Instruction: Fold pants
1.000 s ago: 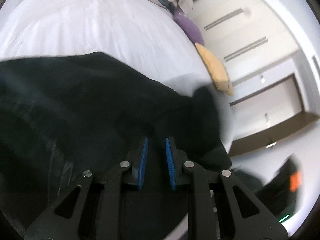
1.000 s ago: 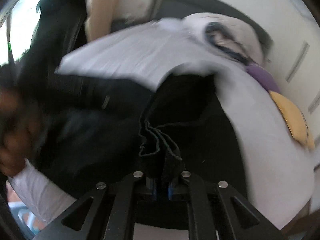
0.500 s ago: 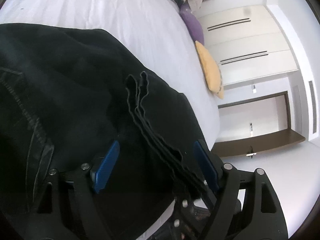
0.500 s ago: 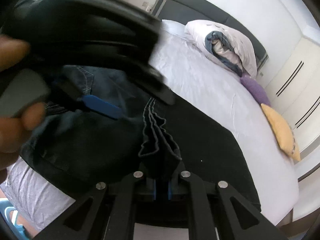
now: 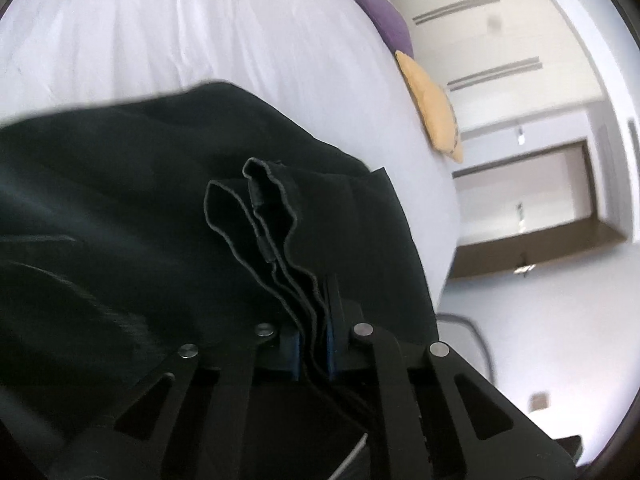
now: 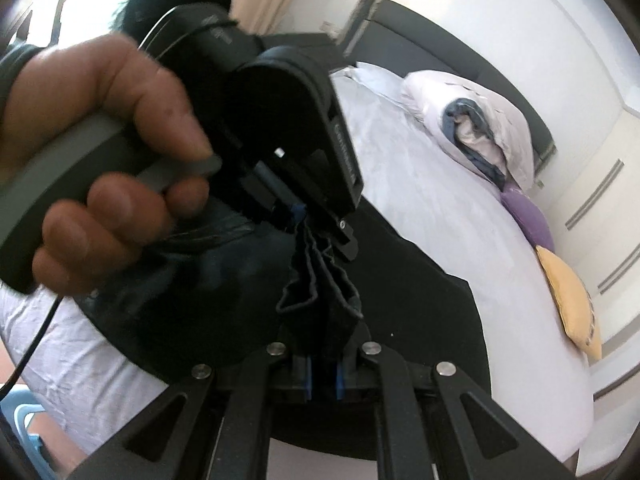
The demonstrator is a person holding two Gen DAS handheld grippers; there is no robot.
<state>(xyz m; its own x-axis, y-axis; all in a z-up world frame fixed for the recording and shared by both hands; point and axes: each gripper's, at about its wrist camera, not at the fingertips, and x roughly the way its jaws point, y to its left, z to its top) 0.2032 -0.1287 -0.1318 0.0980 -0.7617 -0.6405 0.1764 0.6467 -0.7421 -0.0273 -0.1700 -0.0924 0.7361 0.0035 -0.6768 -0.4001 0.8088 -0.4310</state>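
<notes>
Black pants (image 5: 120, 220) lie spread on a white bed (image 5: 200, 32), also in the right wrist view (image 6: 420, 300). My left gripper (image 5: 314, 344) is shut on the layered hem edges (image 5: 264, 216) of the pants, which stand up between its blue pads. My right gripper (image 6: 323, 372) is shut on the same bunched hems (image 6: 320, 288), a short way along the edge. The left gripper's body and the hand holding it (image 6: 100, 152) show close in the right wrist view, with its tips (image 6: 298, 216) pinching the hems from above.
A yellow cushion (image 5: 434, 112) and a purple cushion (image 5: 384, 12) lie at the bed's right edge. A rolled duvet and pillow (image 6: 476, 124) sit by the dark headboard (image 6: 440, 52). White wardrobe doors (image 5: 500, 40) stand beyond. A blue stool (image 6: 24, 416) is low left.
My left gripper was open around the hem edges half a second ago and has closed on them. It has come close in front of my right gripper, which kept its hold.
</notes>
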